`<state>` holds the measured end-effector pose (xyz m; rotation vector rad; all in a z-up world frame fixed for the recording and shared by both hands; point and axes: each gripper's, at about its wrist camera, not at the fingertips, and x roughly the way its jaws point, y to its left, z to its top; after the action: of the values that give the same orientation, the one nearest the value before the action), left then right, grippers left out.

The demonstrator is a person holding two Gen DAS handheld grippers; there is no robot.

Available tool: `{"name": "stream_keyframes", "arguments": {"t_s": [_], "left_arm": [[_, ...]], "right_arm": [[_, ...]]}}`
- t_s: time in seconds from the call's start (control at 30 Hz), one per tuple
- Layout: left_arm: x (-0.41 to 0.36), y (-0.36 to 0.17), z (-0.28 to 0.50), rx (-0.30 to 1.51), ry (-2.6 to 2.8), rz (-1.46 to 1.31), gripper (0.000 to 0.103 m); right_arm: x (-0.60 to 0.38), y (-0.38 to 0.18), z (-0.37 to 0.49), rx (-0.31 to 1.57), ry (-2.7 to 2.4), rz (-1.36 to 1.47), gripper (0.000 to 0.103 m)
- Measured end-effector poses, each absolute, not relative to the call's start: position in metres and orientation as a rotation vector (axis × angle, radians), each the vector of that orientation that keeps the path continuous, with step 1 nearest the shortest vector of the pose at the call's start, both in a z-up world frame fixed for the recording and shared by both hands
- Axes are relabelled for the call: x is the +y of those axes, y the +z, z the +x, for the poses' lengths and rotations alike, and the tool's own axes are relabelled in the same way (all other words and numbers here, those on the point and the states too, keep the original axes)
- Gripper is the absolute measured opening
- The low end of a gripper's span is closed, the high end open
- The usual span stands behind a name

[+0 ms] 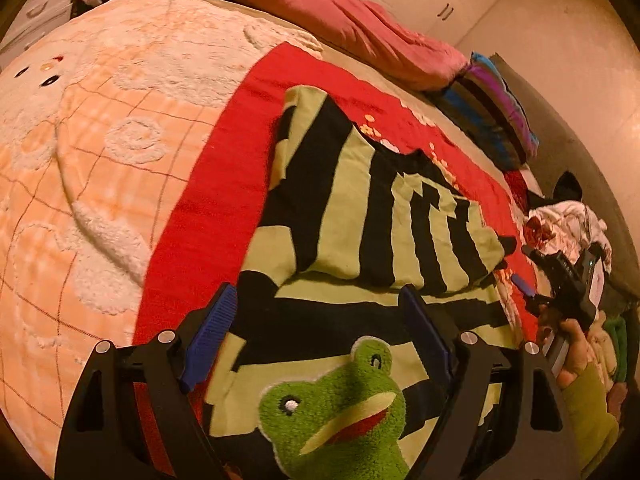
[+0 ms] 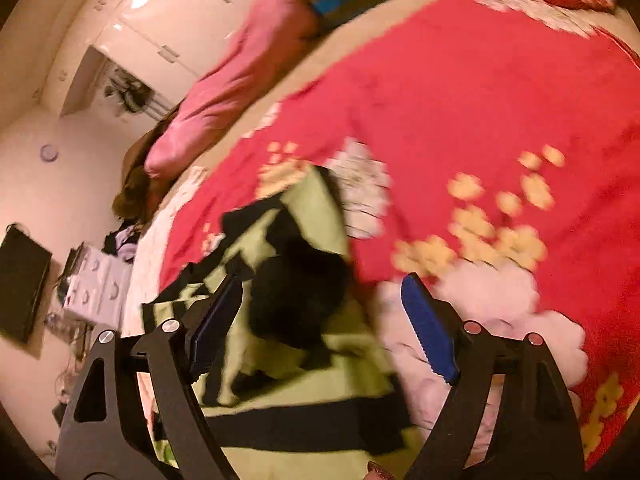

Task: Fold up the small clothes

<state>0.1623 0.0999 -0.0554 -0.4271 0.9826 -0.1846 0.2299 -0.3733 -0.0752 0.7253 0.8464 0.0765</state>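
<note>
We look down along each gripper's fingers, close above the bed; both views share the striped sweater (image 1: 360, 216) (image 2: 288, 280) on the red blanket (image 1: 208, 216) (image 2: 460, 100).

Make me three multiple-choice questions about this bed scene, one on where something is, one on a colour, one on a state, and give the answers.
1. What does the striped garment lie on?
A. the red blanket
B. the pink pillow
C. the floor

2. What colours are the garment's stripes?
A. blue and white
B. black and light green
C. red and yellow

3. How does the left gripper stand?
A. shut on the garment
C. shut with nothing in it
B. open above the garment

Answers:
1 A, the red blanket shows around the garment's left and far edges.
2 B, black bands alternate with light green ones across the cloth.
3 B, its blue pads stand wide apart and no cloth is pinched between them.
</note>
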Motion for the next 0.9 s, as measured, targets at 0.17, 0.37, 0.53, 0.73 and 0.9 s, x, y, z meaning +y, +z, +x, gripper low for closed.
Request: {"name": "stream_keyframes", "arguments": {"t_s": [0.17, 0.37, 0.53, 0.73, 0.9], "left_arm": [[0.085, -0.048, 0.181, 0.976, -0.202, -0.375, 0.082], [0.056, -0.033, 0.231, 0.950, -0.232, -0.266, 0.075], [0.022, -0.044, 0.283, 0.966, -0.249, -0.141, 0.059], [0.037, -0.091, 0.313, 1.051, -0.009, 0.056, 0.062], [0.076, -0.085, 0.311, 1.026, 0.132, 0.032, 0.066]], "right_arm": [[-0.367, -0.070, 0.235, 0.831, 0.111, 0.636, 0.075], [-0.353, -0.063, 0.253, 0.852, 0.232, 0.450, 0.071], [-0.332, -0.064, 0.265, 0.883, 0.300, 0.285, 0.062], [-0.321, -0.075, 0.285, 0.975, 0.409, 0.322, 0.009], [-0.314, -0.044, 0.291, 0.859, 0.455, 0.398, 0.008]]}}
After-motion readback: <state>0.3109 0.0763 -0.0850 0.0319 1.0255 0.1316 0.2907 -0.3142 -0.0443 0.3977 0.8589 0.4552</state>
